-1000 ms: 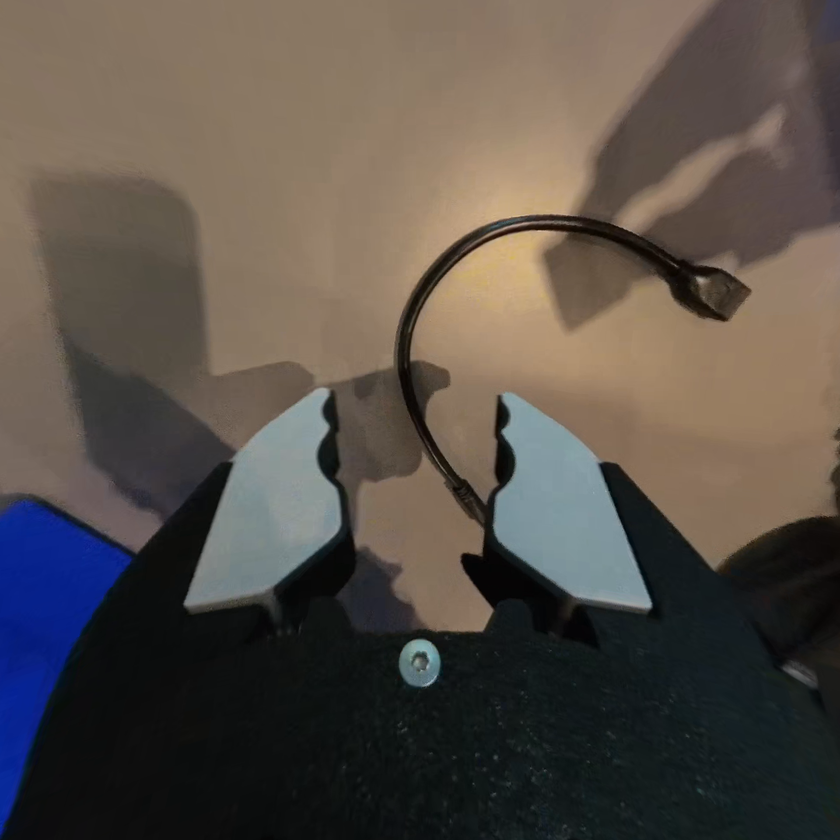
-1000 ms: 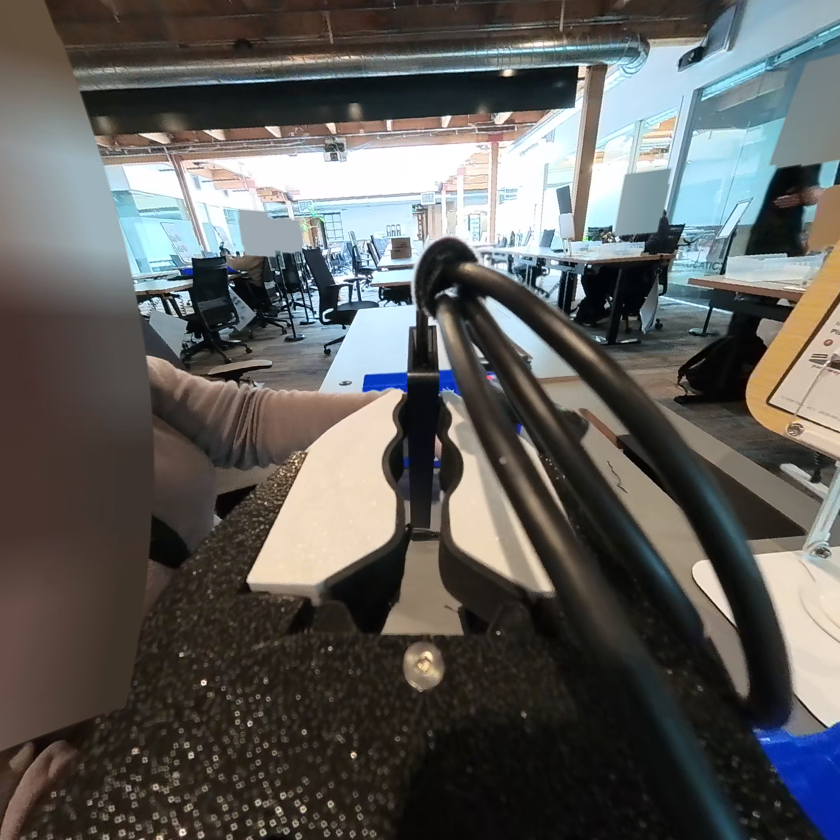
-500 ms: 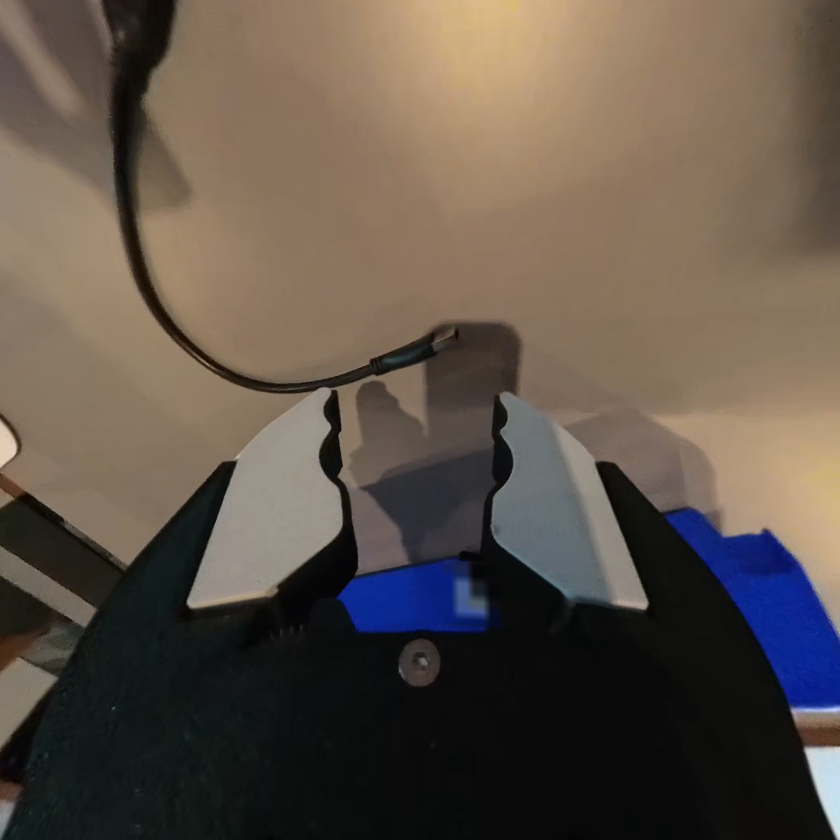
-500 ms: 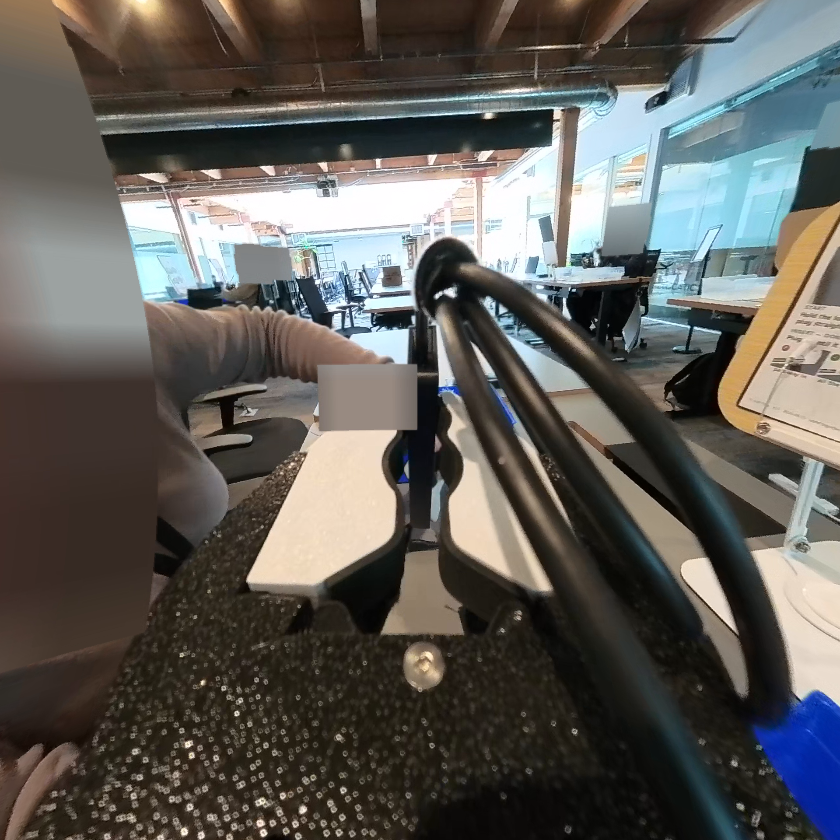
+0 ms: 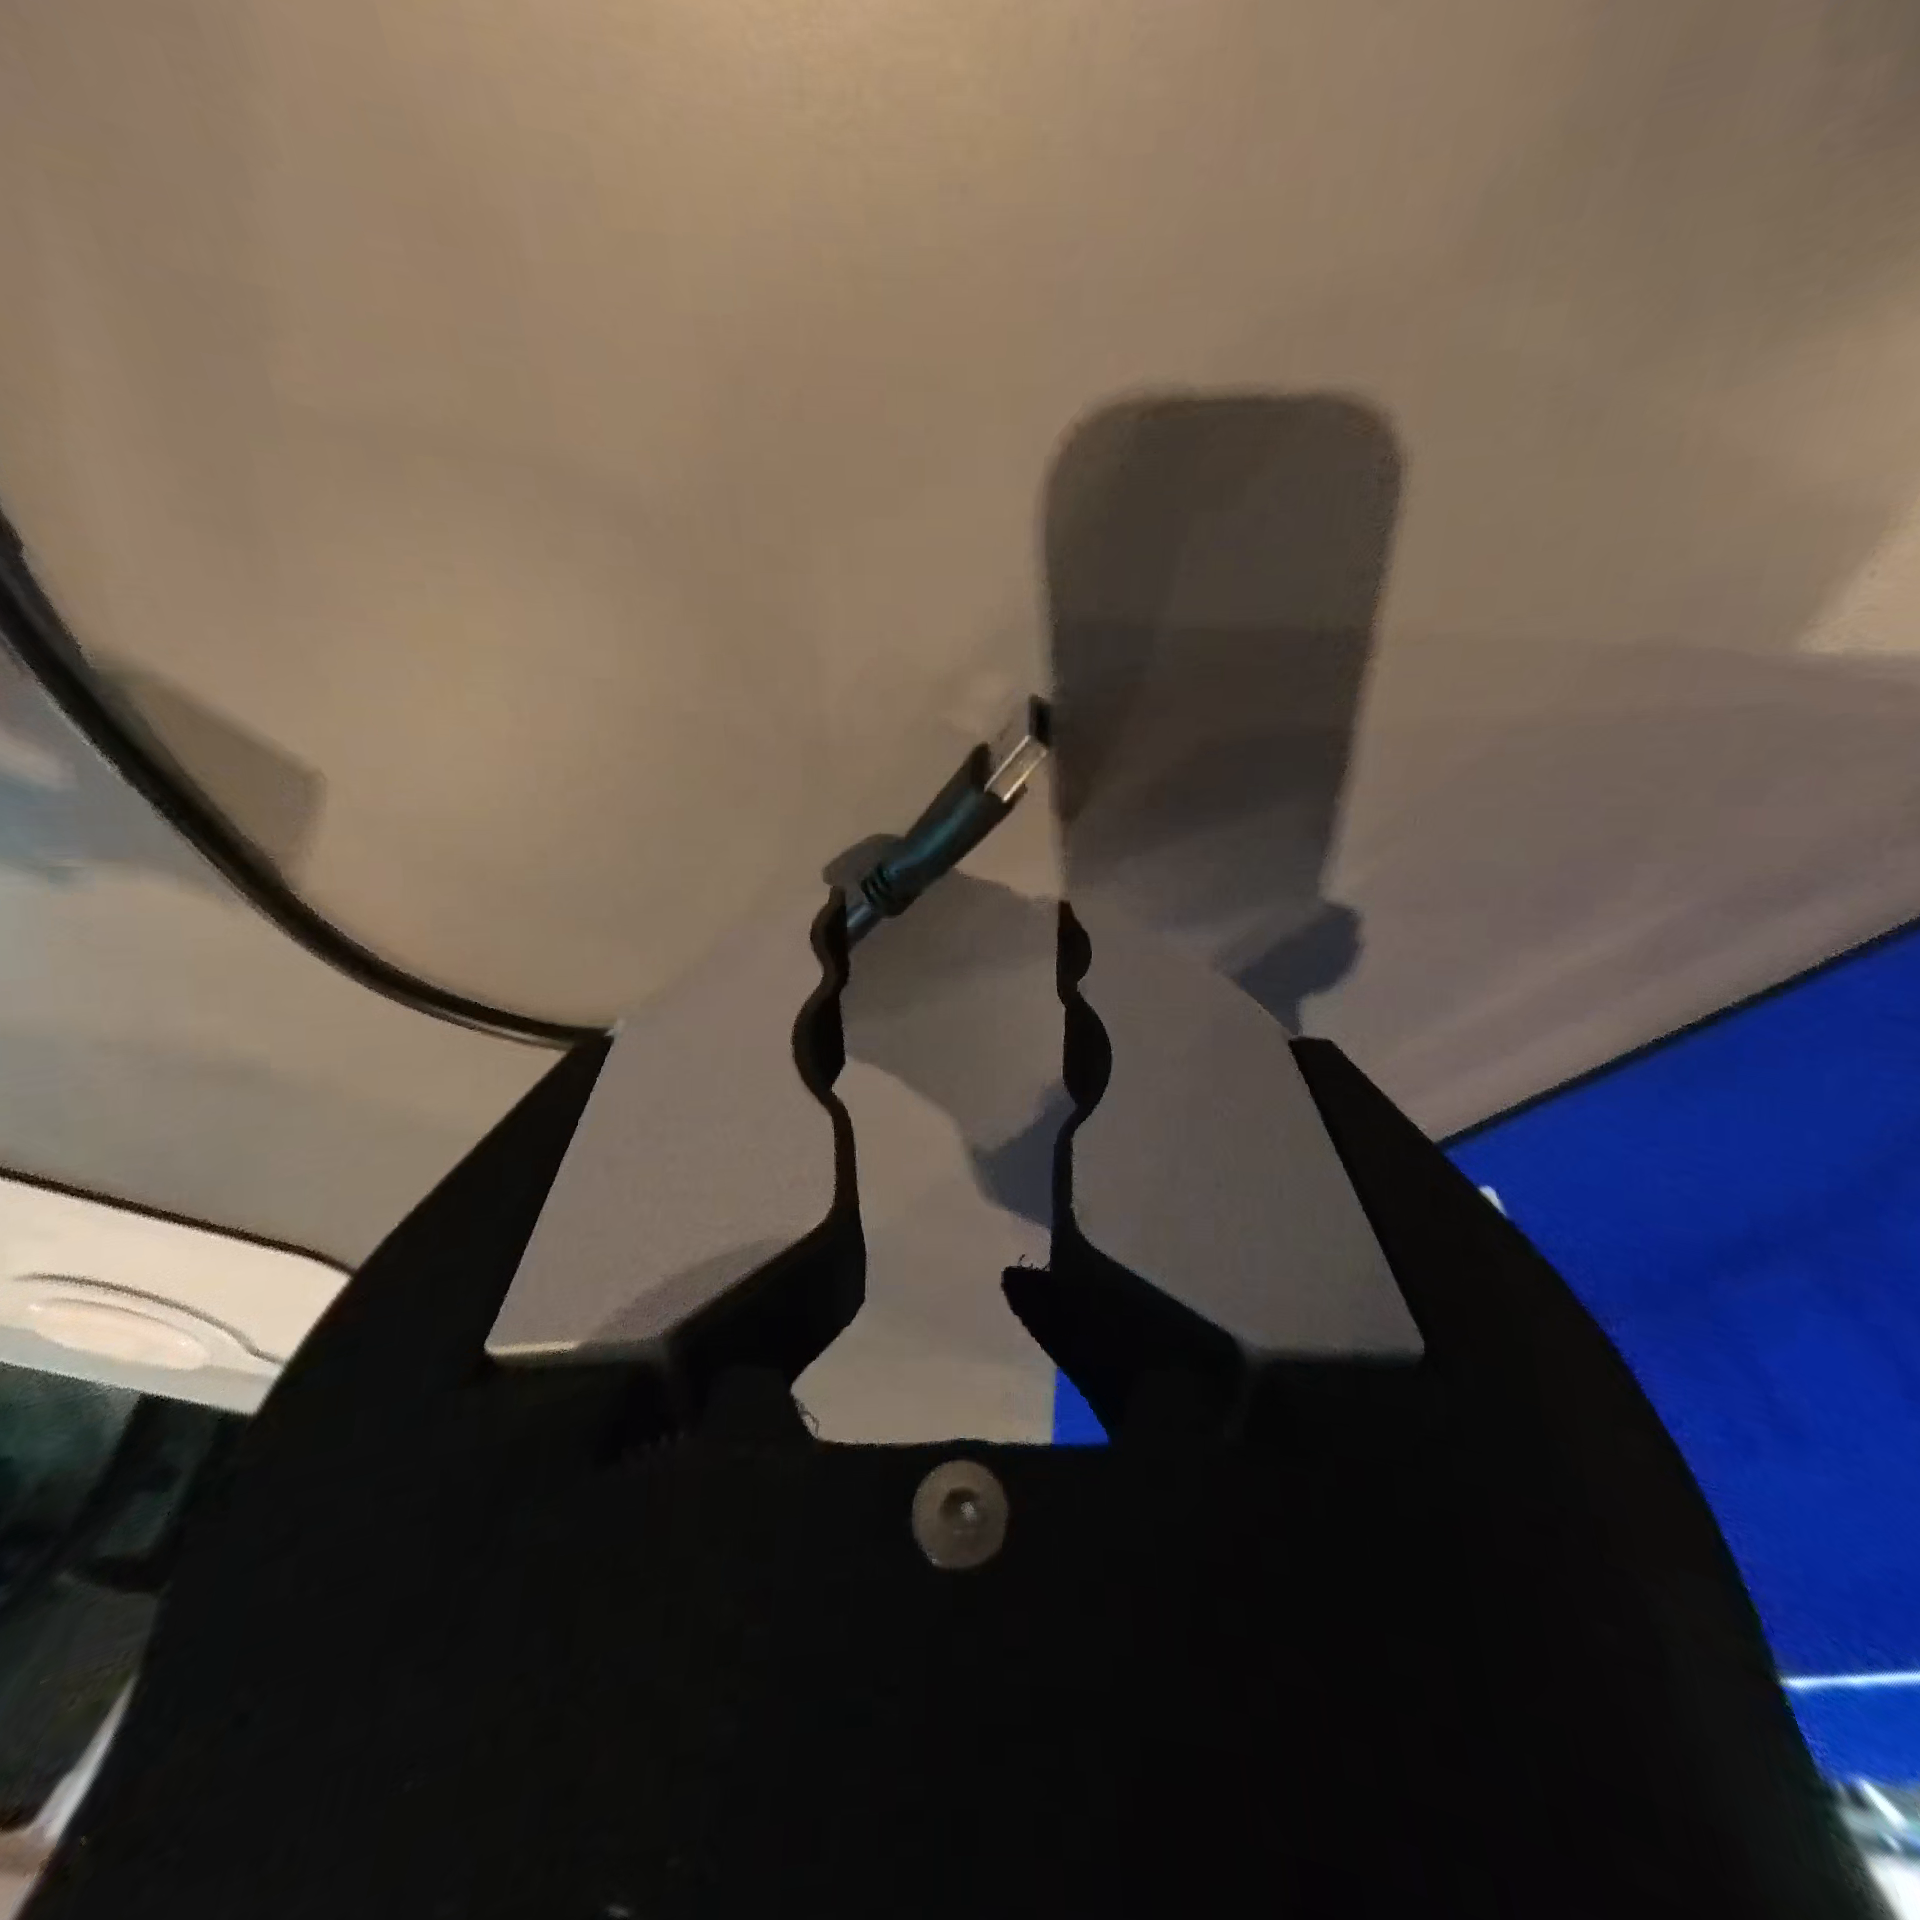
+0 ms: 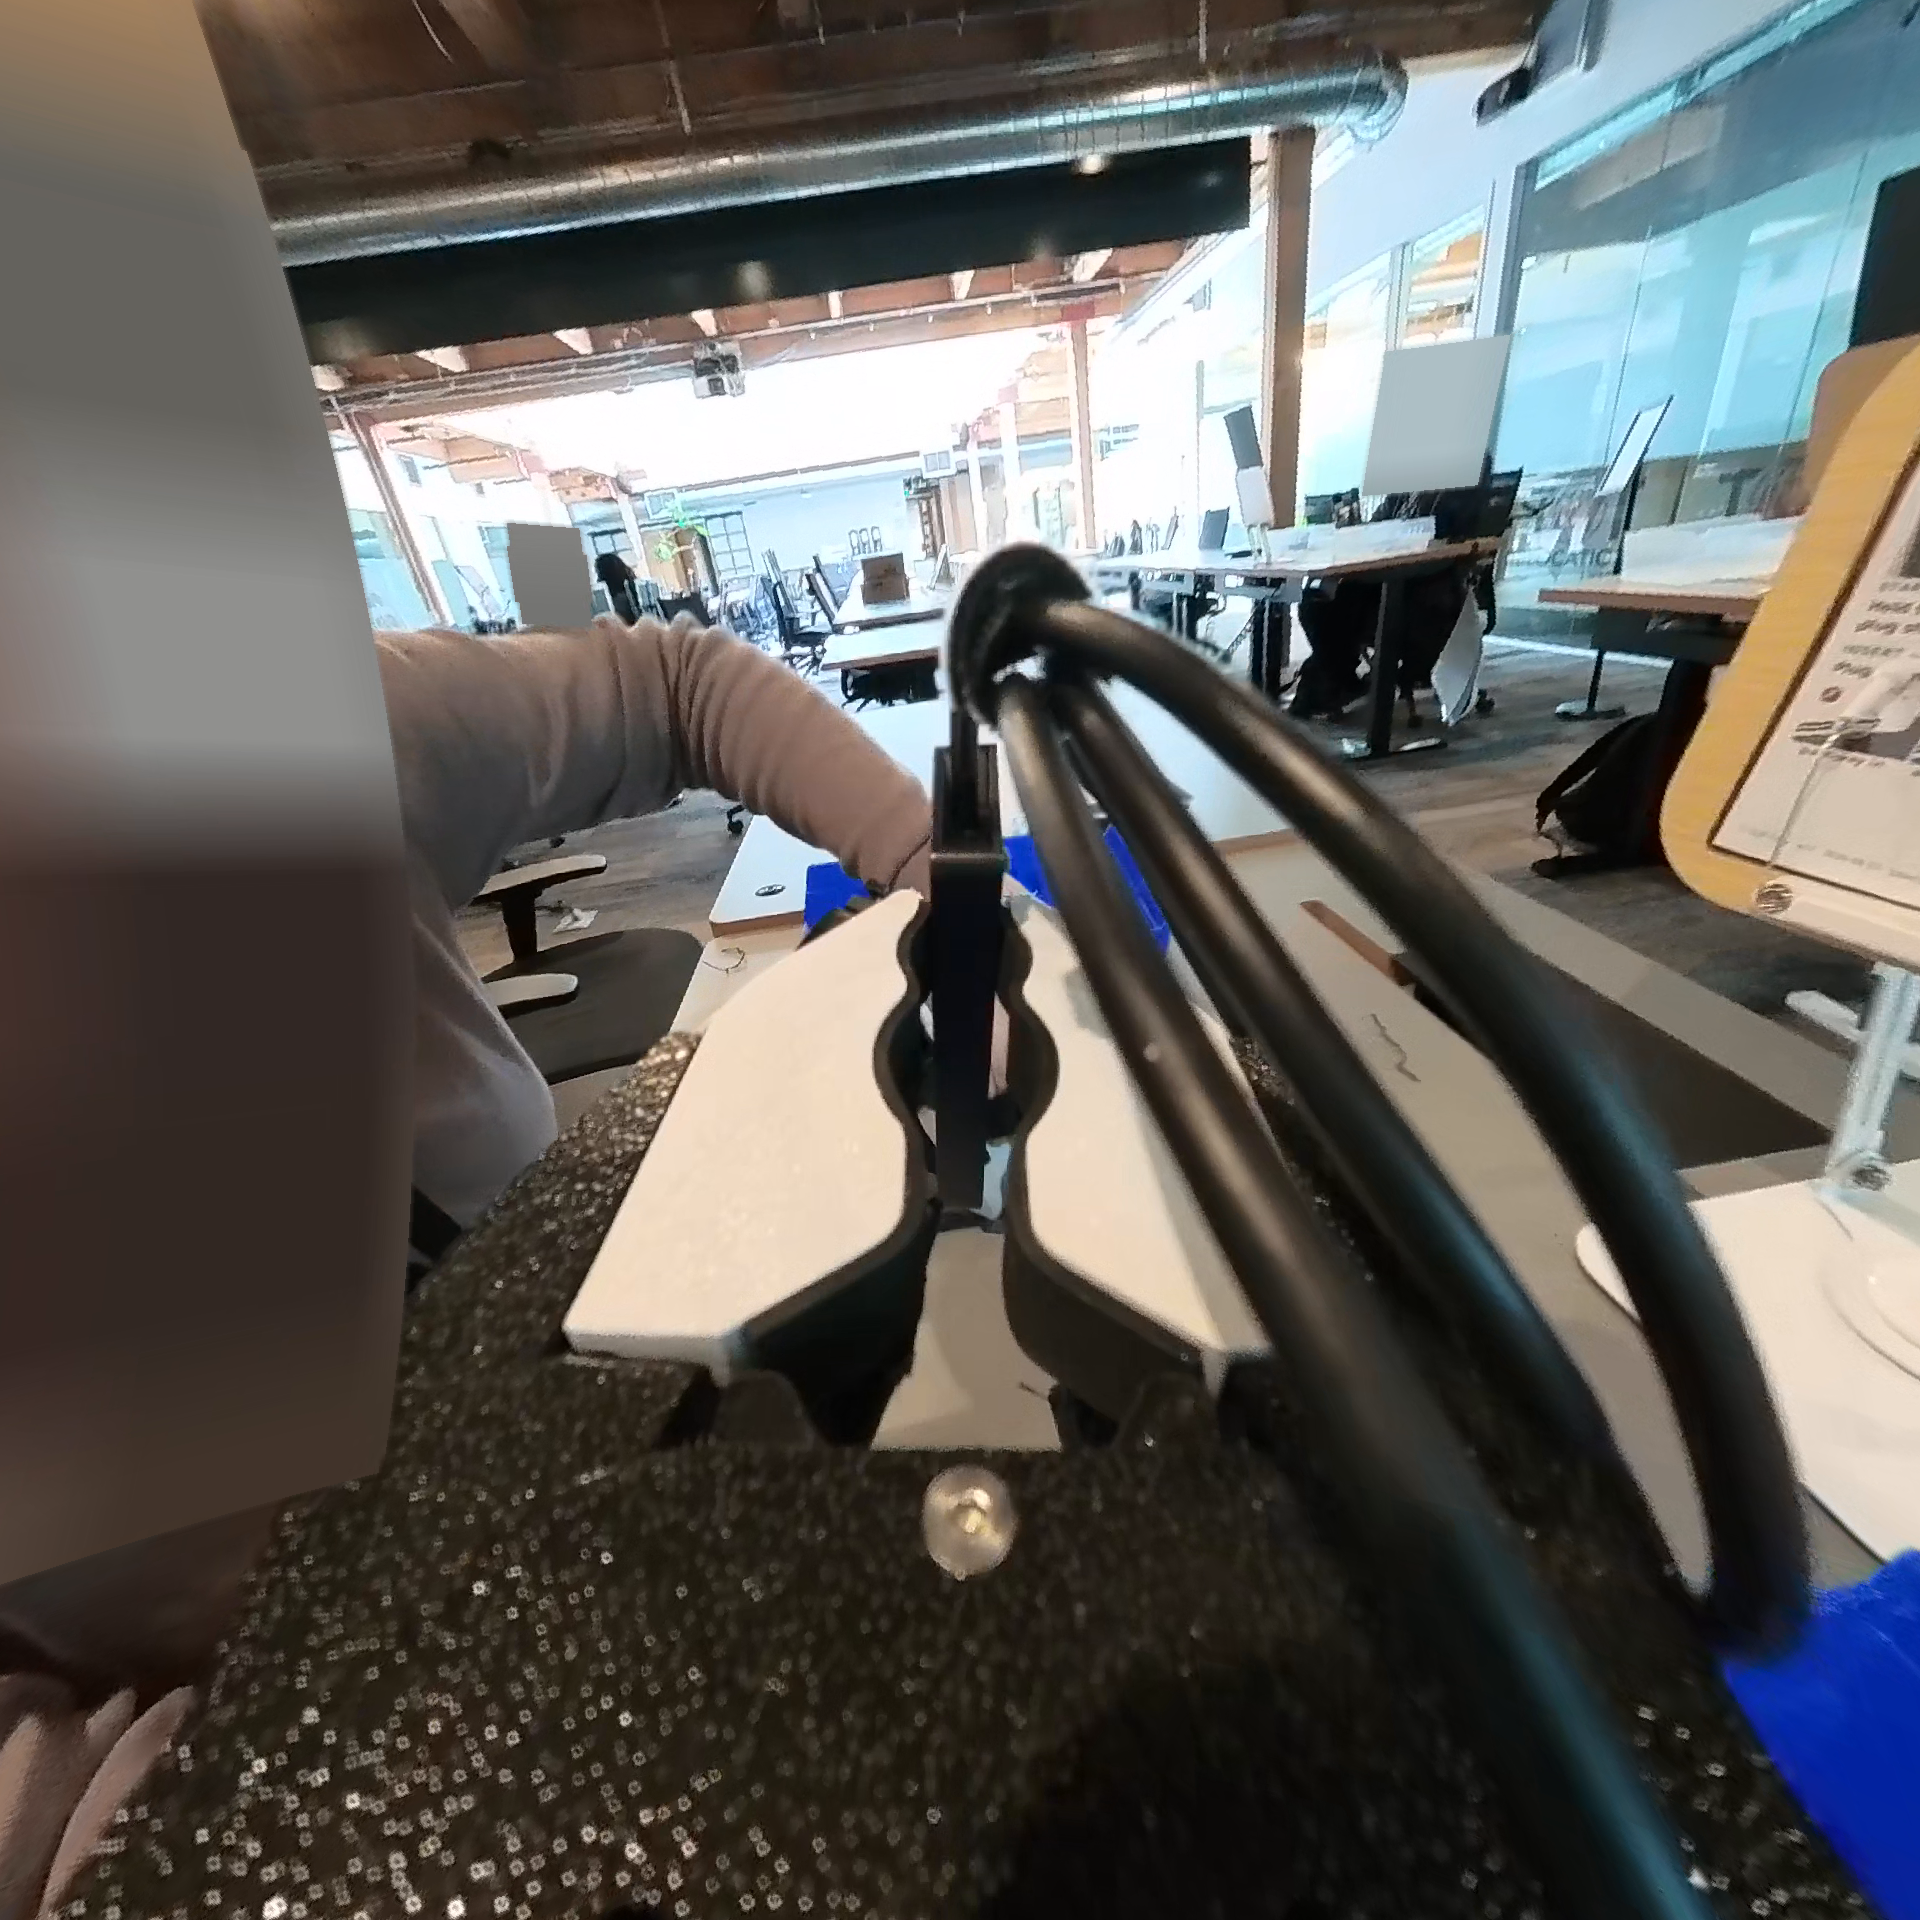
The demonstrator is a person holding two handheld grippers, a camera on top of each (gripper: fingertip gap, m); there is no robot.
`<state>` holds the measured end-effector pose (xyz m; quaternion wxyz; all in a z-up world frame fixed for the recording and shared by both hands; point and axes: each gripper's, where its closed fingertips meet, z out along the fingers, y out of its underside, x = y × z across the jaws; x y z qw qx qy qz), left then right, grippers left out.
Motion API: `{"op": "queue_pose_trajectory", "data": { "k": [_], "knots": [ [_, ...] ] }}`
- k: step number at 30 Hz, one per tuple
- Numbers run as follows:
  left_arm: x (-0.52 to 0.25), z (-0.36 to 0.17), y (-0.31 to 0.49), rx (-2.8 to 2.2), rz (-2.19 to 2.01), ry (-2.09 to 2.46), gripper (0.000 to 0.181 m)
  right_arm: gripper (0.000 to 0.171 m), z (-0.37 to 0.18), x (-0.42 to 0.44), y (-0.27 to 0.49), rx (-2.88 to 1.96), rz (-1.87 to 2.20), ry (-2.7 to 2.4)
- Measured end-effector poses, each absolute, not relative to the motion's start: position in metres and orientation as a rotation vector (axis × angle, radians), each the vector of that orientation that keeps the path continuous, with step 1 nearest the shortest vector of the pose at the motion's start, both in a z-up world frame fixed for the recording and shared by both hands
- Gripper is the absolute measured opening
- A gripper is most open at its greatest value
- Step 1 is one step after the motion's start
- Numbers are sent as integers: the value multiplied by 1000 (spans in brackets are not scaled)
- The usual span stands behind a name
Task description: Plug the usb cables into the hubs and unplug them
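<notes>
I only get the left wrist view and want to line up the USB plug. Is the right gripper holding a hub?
Observer: Yes. The right gripper is shut on a thin black hub, held edge-on and upright.
Operator: Is anything attached to it?
Observer: Thick black cables arch from its far end back past the gripper's right finger.
Operator: Is there anything close behind it?
Observer: A person's grey sleeve reaches across just beyond the hub.
</notes>
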<state>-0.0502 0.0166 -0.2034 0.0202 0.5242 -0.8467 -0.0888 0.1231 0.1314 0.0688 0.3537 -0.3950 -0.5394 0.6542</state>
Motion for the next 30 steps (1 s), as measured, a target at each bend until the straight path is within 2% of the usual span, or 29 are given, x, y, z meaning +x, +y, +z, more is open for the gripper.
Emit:
{"op": "queue_pose_trajectory", "data": {
  "k": [1, 2, 3, 5, 7, 12, 16, 19, 20, 21, 25, 30],
  "knots": [
    [-49, -205, 16, 1614, -271, -2612, 39, 8, 68, 121, 130, -1025, 1691, -1405],
    [-49, -207, 15, 1592, -277, -2611, 38, 10, 67, 118, 129, -1027, 1690, -1414],
    [-48, -209, 17, 1563, -298, -2624, 35, 4, 67, 116, 127, -1029, 1689, -1424],
    [-49, -212, 21, 1527, -358, -2636, 17, 4, 66, 112, 124, -1029, 1691, -1443],
    [-50, -213, 22, 1587, -354, -2573, 13, 4, 65, 109, 122, -1027, 1695, -1460],
    [-49, -195, 39, 2187, -288, -2246, 9, 5, 62, 104, 120, -1006, 1708, -1480],
    [-23, -141, 59, 2917, 182, -1901, 9, 4, 62, 103, 118, -970, 1727, -1489],
    [-6, -90, 71, 3297, 537, -1713, 9, 10, 59, 100, 115, -941, 1710, -1521],
    [-2, -75, 73, 3396, 617, -1661, 9, 4, 58, 98, 112, -926, 1702, -1537],
    [3, -61, 73, 3478, 679, -1615, 9, 7, 57, 97, 109, -906, 1697, -1559],
    [24, -20, 61, 3646, 845, -1567, 9, 10, 58, 98, 92, -782, 1773, -1633],
    [51, -4, 46, 3556, 902, -1803, 9, 9, 57, 103, 81, -700, 1899, -1694]
  ]
}}
